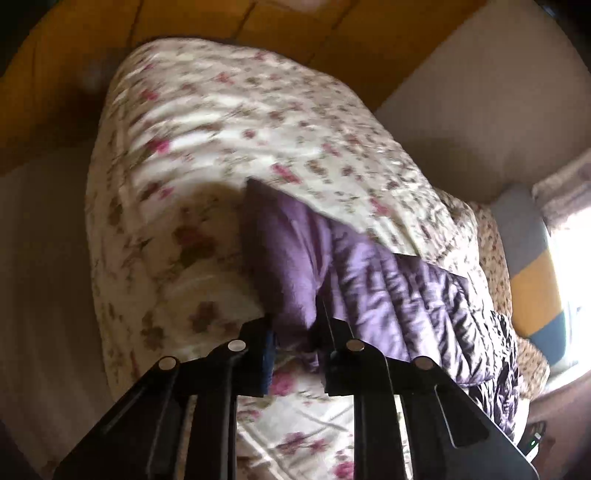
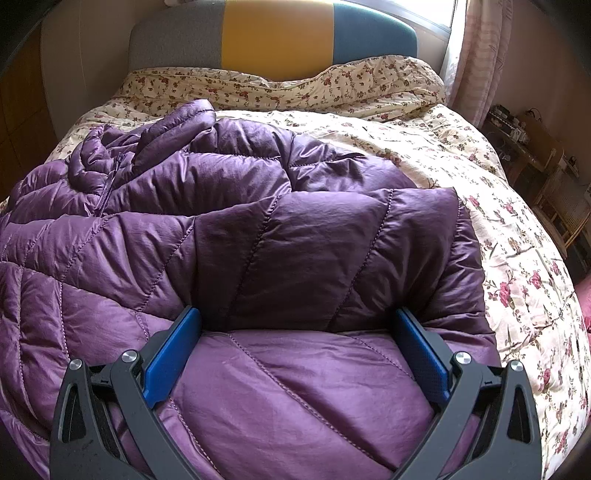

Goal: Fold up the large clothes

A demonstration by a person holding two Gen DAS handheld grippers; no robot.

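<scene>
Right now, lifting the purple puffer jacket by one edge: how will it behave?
The purple puffer jacket probably drapes floppily; it lies in soft folds. Its shiny shell looks slippery, so the left gripper pinching an edge may slip. Puffy quilting suggests it is light for its bulk.

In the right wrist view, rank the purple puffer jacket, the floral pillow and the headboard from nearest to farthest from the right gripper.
1. Purple puffer jacket: right at the right gripper, bulging between its open jaws.
2. Floral pillow: beyond the jacket, across the head of the bed.
3. Headboard: farthest, upright behind the pillow.
</scene>
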